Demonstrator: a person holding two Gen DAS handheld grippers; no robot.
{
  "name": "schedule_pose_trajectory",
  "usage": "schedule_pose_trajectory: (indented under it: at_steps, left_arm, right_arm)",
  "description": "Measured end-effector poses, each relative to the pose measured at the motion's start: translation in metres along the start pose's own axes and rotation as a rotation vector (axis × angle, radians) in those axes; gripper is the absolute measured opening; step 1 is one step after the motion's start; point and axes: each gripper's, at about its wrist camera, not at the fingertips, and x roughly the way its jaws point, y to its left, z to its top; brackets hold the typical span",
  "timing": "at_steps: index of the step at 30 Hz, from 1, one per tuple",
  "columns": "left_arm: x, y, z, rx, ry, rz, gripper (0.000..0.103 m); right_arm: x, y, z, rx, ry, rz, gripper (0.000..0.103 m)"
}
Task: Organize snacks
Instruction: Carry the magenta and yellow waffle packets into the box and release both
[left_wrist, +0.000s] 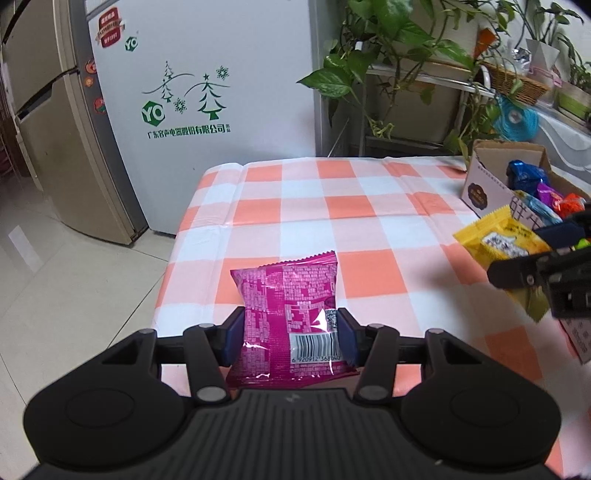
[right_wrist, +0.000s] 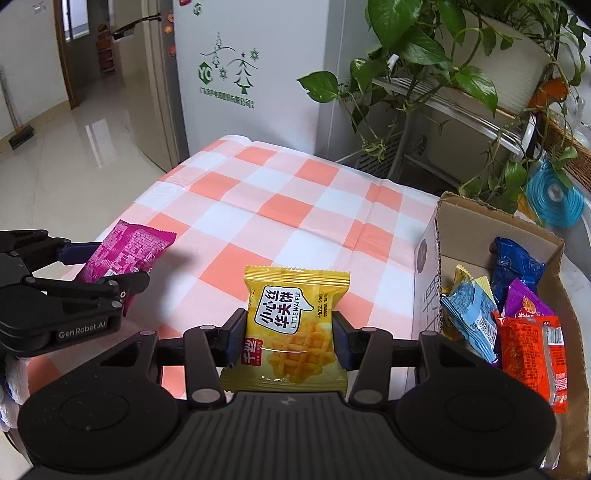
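Over the checked counter (right_wrist: 280, 199), left of the cardboard box (right_wrist: 430, 258): two snack packets in carry, one per gripper. Item one, yellow waffle packet (right_wrist: 295, 325), pinched at its side edges by the right gripper (right_wrist: 289, 338), held upright and clear of the cloth, just left of the box wall. Item two, pink packet (left_wrist: 291, 314), pinched the same way by the left gripper (left_wrist: 291, 339), further left of the box, barcode side facing the camera. Box contents already in place: blue packet (right_wrist: 517, 266), light blue packet (right_wrist: 472, 317), purple packet (right_wrist: 524, 301), orange packet (right_wrist: 532, 350), crowded toward the near end. Handling note, as a judgement: the yellow packet should go in first, lifted clear over the near wall before release, and dropped toward the emptier far end of the box so it does not ride up on the pile. The pink packet is best kept back until the right gripper clears the box mouth, since both cannot fit there together. Packets are puffed and slippery; a firm, level hold avoids twisting.
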Motion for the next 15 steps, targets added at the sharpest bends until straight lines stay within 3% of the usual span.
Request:
schedule_pose_trajectory:
  at_steps: [15]
  left_arm:
    - [-0.028,-0.005,-0.018,-0.103,0.013,-0.002,0.050]
  right_arm:
    - [-0.037,-0.020,-0.008,-0.010,-0.091,0.035,0.054]
